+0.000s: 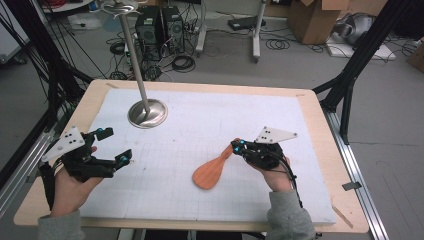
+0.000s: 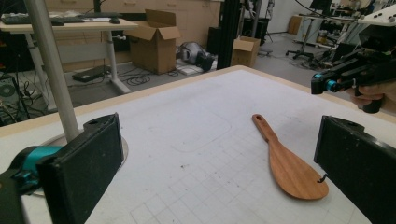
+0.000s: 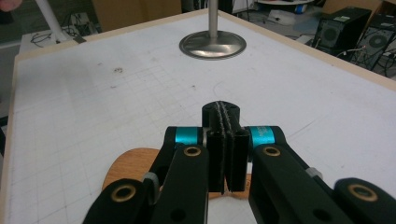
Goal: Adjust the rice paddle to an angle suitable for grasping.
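Spatula point(image 1: 212, 171) sits flat on the white mat point(image 1: 200, 135), a bit right of the middle in the high view, wooden, with its blade toward 7 o'clock and its handle running up toward 1 o'clock. Right gripper point(image 1: 237, 146) is right at the handle's tip, jaws pinched fully together; in the right gripper view the 2 pads point(image 3: 219, 158) meet face to face with the wood lying under them, and I honestly can't tell if they've got any of the handle. Left gripper point(image 1: 115, 146) hangs over the mat's left edge around 9 o'clock, jaws spread wide, nothing between them, well apart from the spatula. Metal stand point(image 1: 147, 113) has its round base at about 11 o'clock.
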`<state>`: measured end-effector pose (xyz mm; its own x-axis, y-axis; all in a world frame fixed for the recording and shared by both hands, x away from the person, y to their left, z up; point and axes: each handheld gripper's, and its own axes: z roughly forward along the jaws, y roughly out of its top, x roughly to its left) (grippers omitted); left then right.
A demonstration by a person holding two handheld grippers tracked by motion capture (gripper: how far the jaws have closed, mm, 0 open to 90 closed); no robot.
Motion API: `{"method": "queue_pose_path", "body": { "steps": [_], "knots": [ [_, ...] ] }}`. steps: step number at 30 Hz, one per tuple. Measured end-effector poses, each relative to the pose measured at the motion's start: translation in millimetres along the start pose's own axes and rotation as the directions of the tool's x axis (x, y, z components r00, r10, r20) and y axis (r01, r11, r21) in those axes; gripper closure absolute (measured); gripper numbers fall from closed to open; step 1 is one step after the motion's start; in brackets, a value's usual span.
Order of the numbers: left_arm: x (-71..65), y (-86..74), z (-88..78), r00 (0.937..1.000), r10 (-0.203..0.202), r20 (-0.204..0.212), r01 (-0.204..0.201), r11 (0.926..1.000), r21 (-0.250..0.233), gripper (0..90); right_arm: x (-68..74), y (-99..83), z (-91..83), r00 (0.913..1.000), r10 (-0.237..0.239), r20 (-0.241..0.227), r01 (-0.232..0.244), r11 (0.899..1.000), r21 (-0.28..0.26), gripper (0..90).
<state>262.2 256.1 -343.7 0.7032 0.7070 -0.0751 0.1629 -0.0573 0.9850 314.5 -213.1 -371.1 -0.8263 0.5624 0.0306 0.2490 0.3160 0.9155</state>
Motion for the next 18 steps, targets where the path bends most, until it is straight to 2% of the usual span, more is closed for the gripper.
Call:
{"method": "queue_pose_path", "body": {
  "steps": [7,13,18],
  "knots": [
    [-0.1,-0.9,-0.6,1.0000,-0.001,-0.008,0.001,1.0000,0.003,1.8,3.9,-6.6,22.0,0.9989,0.012,-0.045,-0.010,0.999,0.045,89.3],
    [-0.7,-1.2,-1.5,0.9999,0.004,-0.011,-0.004,1.0000,0.004,2.0,9.7,-12.5,43.2,0.9977,-0.005,-0.068,0.012,0.994,0.105,89.3],
    [-0.6,-2.7,-1.9,0.9999,0.001,-0.013,-0.001,1.0000,0.010,2.0,15.3,-13.3,55.4,0.9955,-0.022,-0.092,0.035,0.991,0.132,89.3]
  ]
}}
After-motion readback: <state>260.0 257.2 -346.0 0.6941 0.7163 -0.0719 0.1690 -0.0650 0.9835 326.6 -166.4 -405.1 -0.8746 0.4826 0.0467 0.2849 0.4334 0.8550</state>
